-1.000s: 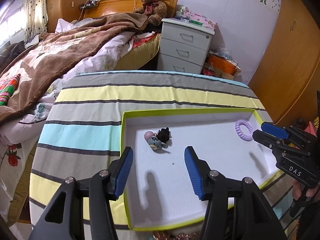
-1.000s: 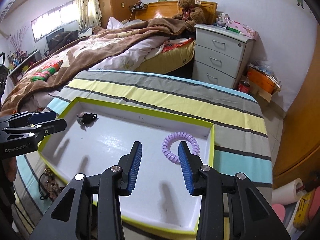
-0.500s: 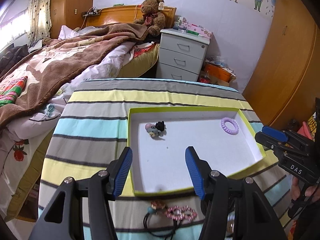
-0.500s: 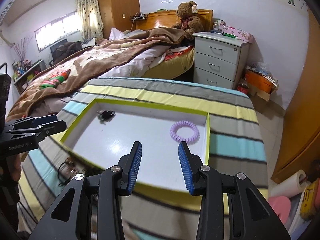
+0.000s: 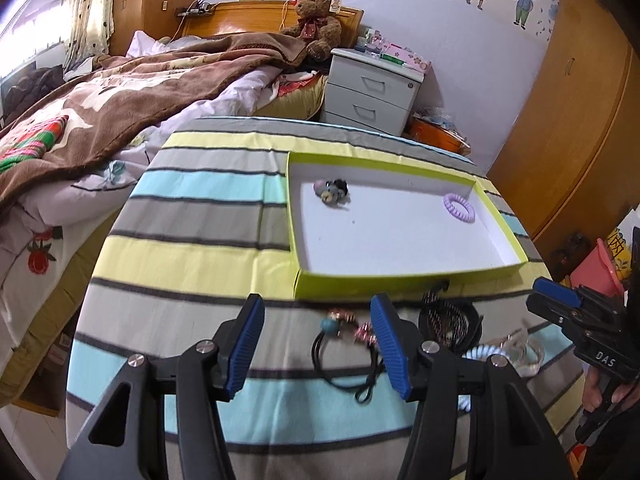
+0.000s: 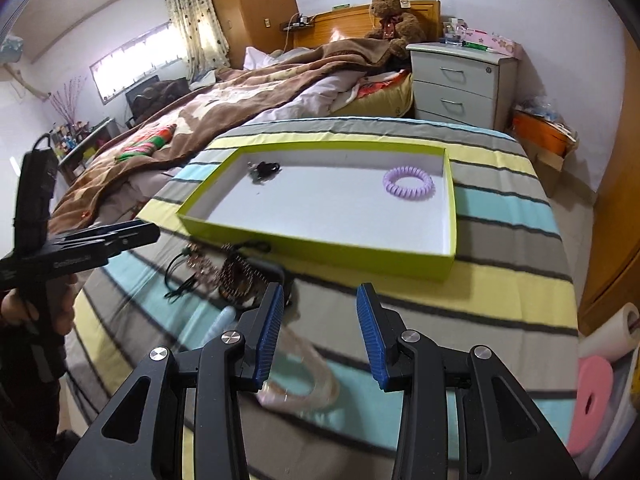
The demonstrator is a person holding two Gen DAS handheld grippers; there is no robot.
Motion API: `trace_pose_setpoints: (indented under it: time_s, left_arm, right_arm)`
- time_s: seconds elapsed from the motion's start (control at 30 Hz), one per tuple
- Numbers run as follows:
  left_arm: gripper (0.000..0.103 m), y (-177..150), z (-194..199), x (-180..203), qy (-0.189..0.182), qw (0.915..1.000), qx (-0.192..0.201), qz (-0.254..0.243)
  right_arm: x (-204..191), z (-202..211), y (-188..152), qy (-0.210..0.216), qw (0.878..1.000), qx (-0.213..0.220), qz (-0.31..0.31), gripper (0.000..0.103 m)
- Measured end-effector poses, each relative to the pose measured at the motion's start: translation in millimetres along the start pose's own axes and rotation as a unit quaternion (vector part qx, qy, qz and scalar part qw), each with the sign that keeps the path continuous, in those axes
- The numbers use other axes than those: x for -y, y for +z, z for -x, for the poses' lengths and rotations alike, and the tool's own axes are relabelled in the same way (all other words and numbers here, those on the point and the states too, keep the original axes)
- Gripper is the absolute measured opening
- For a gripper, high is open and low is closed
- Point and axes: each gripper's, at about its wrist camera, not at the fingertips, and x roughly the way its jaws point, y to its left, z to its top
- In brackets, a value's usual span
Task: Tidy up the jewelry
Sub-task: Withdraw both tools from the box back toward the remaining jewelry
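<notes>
Your striped table (image 5: 192,248) carries a green tray (image 5: 384,282) toward its far right corner. Inside the tray, a purple coil tie (image 6: 409,183) lies by the right wall and a small charm clip (image 5: 331,192) near the far left corner. Loose pieces sit along the table's near edge: a black elastic (image 5: 344,360), a studded band (image 6: 236,276), a clear bracelet (image 6: 304,376). Your left gripper (image 5: 316,350) and right gripper (image 6: 320,330) both hover released, holding nothing.
</notes>
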Motion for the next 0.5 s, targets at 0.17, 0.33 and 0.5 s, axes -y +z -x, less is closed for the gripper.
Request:
trace_pose_setpoints:
  time_s: [0.17,0.33,0.5]
  left_arm:
    - [0.058,-10.9,0.5,-3.6,-0.004,1.0,-0.007,0.003]
    - [0.058,-17.5,2.9,-2.7,-0.011,0.9999,-0.011,-0.001]
    - [0.058,-26.1,8.4,6.8,-0.033,0.9992,-0.014,-0.019]
  right_arm:
    - [-4.2,0.1,-8.3,-0.001,1.0,-0.017,0.016,0.04]
    - [-5.8,-7.8,-13.0,0.002,0.999,-0.036,0.026,0.045]
    - [-5.1,-14.7,-15.1,0.004,0.998,-0.049,0.033,0.045]
